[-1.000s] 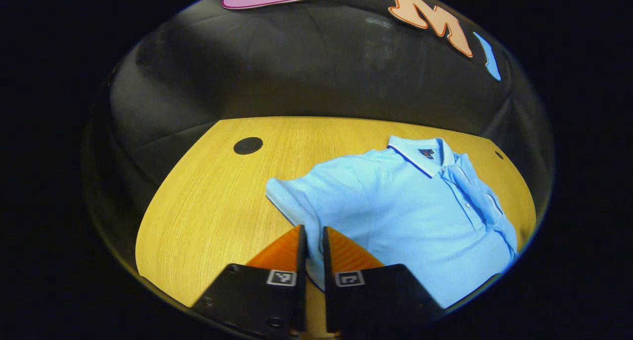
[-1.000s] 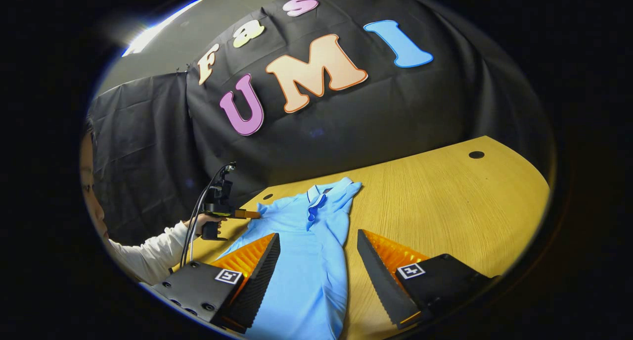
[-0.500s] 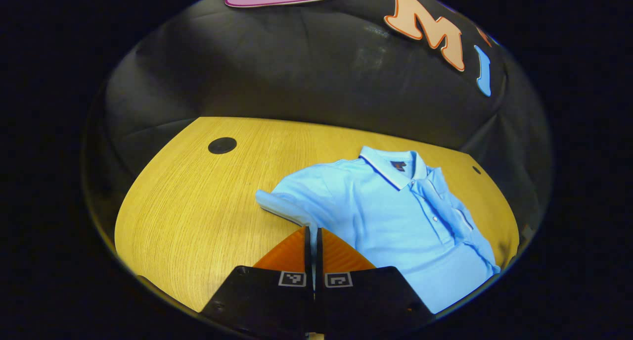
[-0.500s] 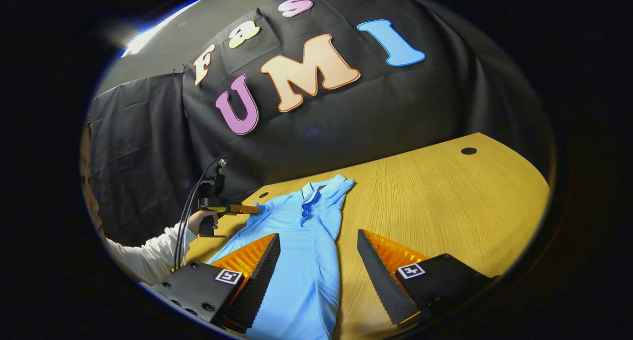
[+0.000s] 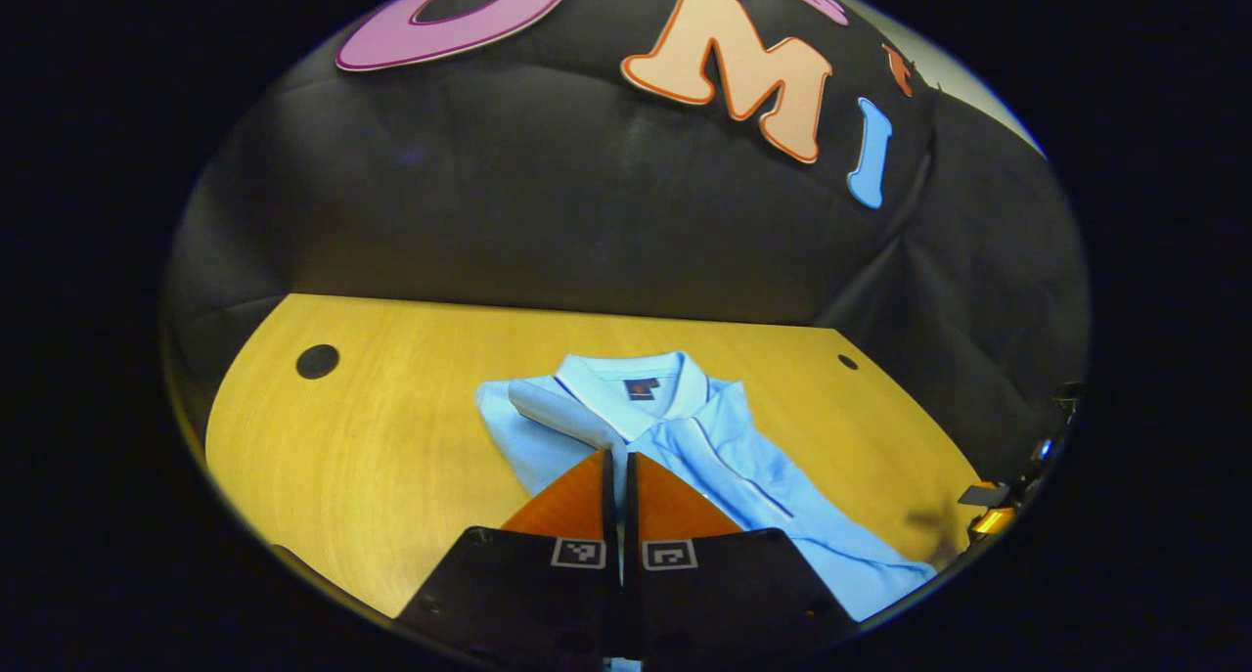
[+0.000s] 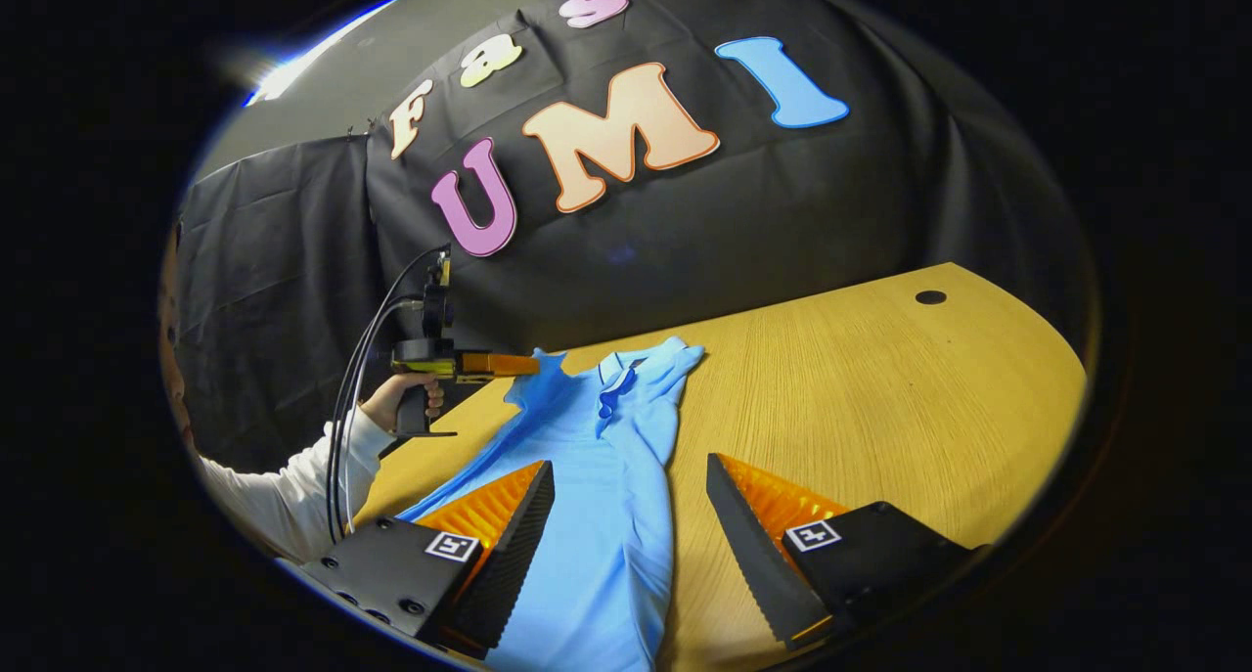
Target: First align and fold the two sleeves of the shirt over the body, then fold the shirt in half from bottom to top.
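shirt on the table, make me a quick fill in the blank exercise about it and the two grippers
1. The light blue shirt lies on a ____ table.
2. The left gripper has its jaws ____ on the shirt's sleeve.
3. The right gripper has its jaws ____.
4. The shirt's collar points toward the booth's ____.

Missing words: wooden; shut; open; wall

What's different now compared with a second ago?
The left gripper closed on the shirt's left sleeve, lifted it and is carrying it over toward the collar. The right gripper stayed open, low over the shirt.
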Motion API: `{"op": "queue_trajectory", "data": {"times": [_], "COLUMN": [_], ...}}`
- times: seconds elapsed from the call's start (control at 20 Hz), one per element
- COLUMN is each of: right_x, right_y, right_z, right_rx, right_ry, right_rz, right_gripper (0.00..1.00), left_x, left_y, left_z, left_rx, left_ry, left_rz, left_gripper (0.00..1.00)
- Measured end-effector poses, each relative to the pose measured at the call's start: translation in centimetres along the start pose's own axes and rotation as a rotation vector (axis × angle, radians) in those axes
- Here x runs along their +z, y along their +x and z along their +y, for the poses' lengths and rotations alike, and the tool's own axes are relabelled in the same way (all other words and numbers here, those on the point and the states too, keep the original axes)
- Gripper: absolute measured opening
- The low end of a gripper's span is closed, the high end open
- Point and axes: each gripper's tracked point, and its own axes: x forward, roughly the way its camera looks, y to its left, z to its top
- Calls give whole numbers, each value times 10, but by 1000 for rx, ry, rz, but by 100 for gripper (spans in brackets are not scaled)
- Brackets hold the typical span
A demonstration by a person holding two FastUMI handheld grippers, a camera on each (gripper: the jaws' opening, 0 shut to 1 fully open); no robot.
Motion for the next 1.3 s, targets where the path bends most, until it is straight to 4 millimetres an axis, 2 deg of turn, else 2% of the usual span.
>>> {"op": "queue_trajectory", "data": {"times": [0.25,0.45,0.6,0.7,0.75,0.8,0.85,0.95,1.1,1.2,1.3], "right_x": [-6,-12,-17,-20,-21,-25,-29,-38,-54,-64,-77], "right_y": [-3,-4,-6,-6,-8,-10,-12,-19,-31,-41,-50], "right_z": [-7,-10,-9,-7,-7,-6,-5,1,6,14,20], "right_rx": [-13,-18,-18,-18,-21,-25,-29,-20,-14,1,18], "right_ry": [6,8,-2,-16,-27,-41,-55,-82,-143,-177,-202], "right_rz": [6,14,22,26,31,38,51,84,133,162,197], "right_gripper": [97,97,97,97,97,97,98,98,98,98,98], "left_x": [-17,-31,-36,-33,-33,-32,-32,-37,-57,-78,-108], "left_y": [26,40,42,35,32,24,16,-12,-64,-104,-140], "left_z": [-37,-42,-52,-67,-74,-77,-79,-78,-70,-66,-60], "left_rx": [-64,-37,-59,-112,-139,-151,-161,-152,-127,-108,-92], "left_ry": [-11,18,17,13,17,31,50,96,179,214,227], "left_rz": [58,94,102,84,73,59,45,31,21,17,34], "left_gripper": [0,0,0,8,23,29,55,75,78,78,78]}}
